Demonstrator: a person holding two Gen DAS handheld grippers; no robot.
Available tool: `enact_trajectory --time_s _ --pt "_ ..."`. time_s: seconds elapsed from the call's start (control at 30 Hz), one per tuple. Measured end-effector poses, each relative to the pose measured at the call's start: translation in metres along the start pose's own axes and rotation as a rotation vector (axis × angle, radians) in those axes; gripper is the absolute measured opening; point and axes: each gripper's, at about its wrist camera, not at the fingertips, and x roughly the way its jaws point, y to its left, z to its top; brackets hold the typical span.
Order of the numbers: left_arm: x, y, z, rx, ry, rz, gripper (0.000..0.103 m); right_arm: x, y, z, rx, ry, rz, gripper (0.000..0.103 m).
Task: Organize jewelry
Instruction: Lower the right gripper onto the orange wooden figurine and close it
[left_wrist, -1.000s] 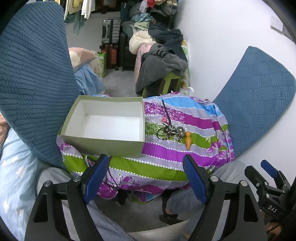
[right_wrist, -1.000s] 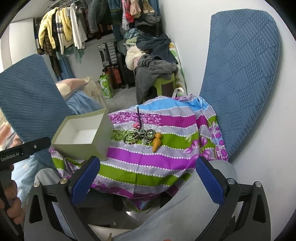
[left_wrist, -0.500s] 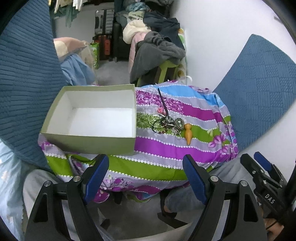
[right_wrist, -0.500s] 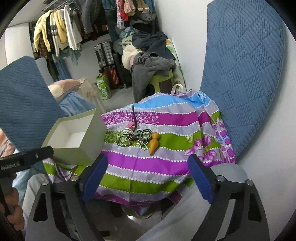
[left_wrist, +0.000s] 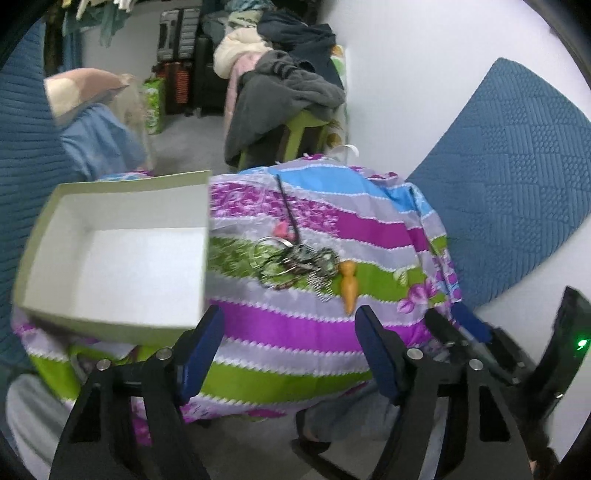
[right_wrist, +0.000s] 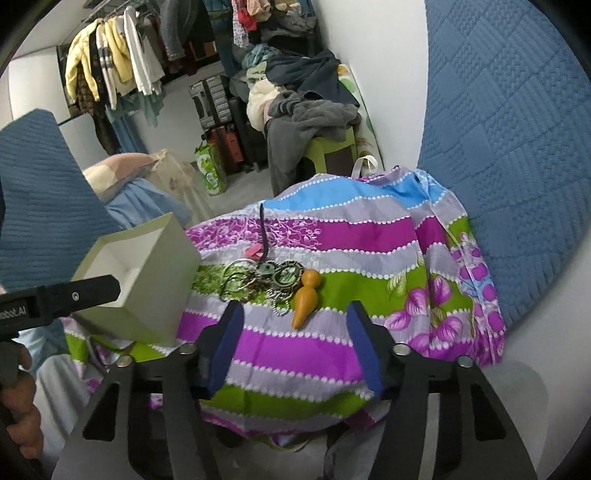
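Jewelry (right_wrist: 264, 278) lies tangled on the striped cloth (right_wrist: 314, 354), at three o'clock from the empty box (left_wrist: 110, 254). Right gripper (right_wrist: 295, 343) and left gripper (left_wrist: 288, 354) hang spread, empty: approach step; next, pinch one piece.

matt card box (left_wrist: 110, 254) with white lining; shiny metal jewelry tangle (right_wrist: 264, 277); smooth, wood-like orange pendant (right_wrist: 304, 301); soft printed striped cloth (right_wrist: 332, 236); quilted blue cushion (right_wrist: 509, 147).

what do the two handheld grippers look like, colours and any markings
Both the left gripper and right gripper have black plastic frames with silver bolts and flat blue pads on their fingers. White lettering marks the left one's body; a green light glows on the right one's.
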Motion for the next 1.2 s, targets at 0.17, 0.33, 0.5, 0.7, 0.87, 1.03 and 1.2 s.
enact_trajectory --time_s 0.17,0.33,0.5,0.7,0.87,1.03,1.2 --pt "0.034 -0.013 0.02 0.01 0.007 -0.043 0.057 0.035 -0.008 0.005 -0.004 0.039 0.007 0.049" --pt "0.073 -0.014 0.041 -0.015 0.026 -0.066 0.048 0.065 -0.016 0.006 0.012 0.091 0.023 0.05" --pt "0.117 -0.011 0.061 -0.051 0.066 -0.083 0.041 0.097 -0.02 0.007 0.015 0.17 0.048 0.047" --pt "0.164 -0.007 0.081 -0.048 0.087 -0.058 0.037 0.13 -0.021 0.008 0.005 0.249 0.08 0.035" --pt "0.197 0.0 0.092 -0.049 0.111 -0.021 0.03 0.147 -0.024 0.006 -0.008 0.29 0.058 0.035" --pt "0.224 0.002 0.1 -0.025 0.121 0.049 0.03 0.152 -0.024 0.007 -0.019 0.308 0.042 0.035" --pt "0.247 -0.001 0.104 0.01 0.141 0.095 0.03 0.16 -0.023 0.004 -0.029 0.329 0.039 0.035"
